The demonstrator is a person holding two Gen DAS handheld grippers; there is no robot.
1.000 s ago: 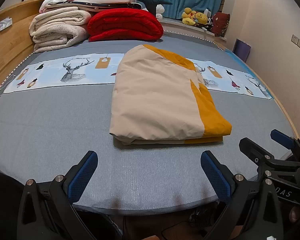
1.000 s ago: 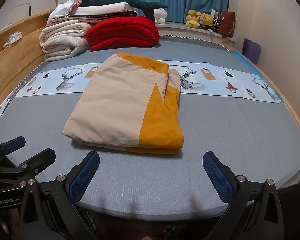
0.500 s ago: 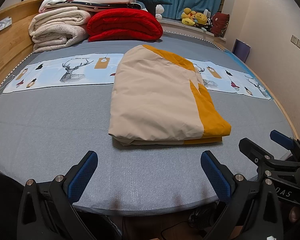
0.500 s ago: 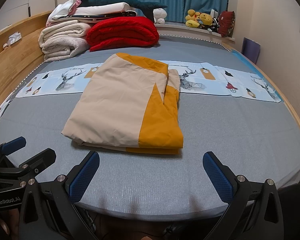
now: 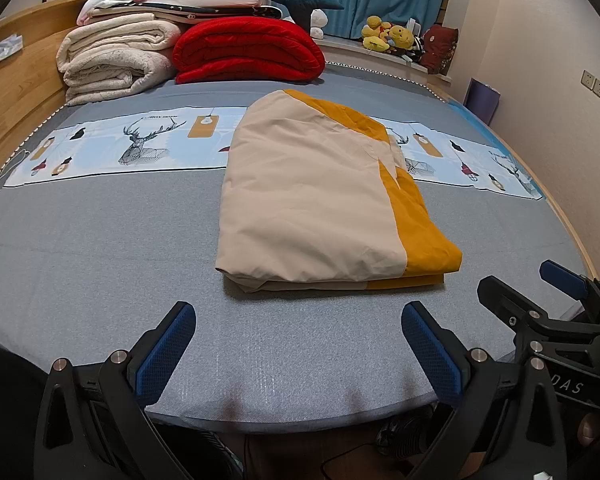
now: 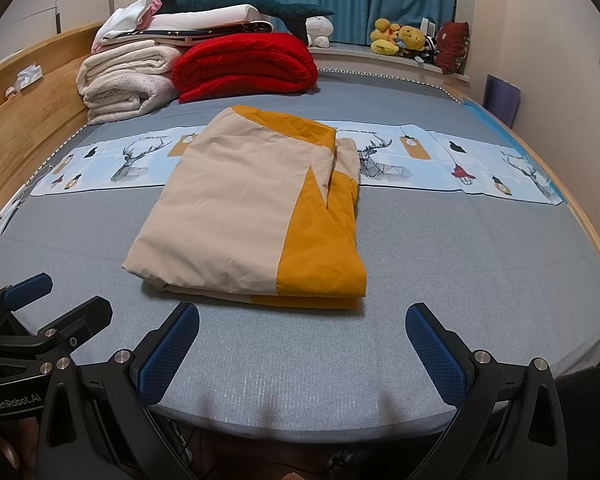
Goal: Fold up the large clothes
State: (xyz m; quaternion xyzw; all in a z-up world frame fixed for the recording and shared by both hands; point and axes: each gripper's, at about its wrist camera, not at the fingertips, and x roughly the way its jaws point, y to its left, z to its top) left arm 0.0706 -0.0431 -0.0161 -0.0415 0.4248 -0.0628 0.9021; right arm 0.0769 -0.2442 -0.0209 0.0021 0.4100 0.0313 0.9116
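Observation:
A beige and mustard-yellow garment point(image 5: 320, 200) lies folded into a flat rectangle on the grey bed point(image 5: 100, 260); it also shows in the right wrist view point(image 6: 252, 212). My left gripper point(image 5: 298, 344) is open and empty, held back at the bed's near edge, apart from the garment. My right gripper point(image 6: 302, 348) is open and empty too, at the same near edge. Each gripper shows in the other's view: the right one point(image 5: 552, 300) at the right, the left one point(image 6: 44, 312) at the left.
Folded cream blankets point(image 5: 116, 60) and a red quilt point(image 5: 248, 54) are stacked at the head of the bed. A printed deer strip point(image 5: 140, 144) crosses the bed. Plush toys point(image 5: 388, 34) sit on the sill. A wooden bed frame point(image 5: 16, 92) runs along the left.
Almost nothing has changed. Both grippers stay open at the bed's edge, with only a slight drift of the view. The folded garment has not moved.

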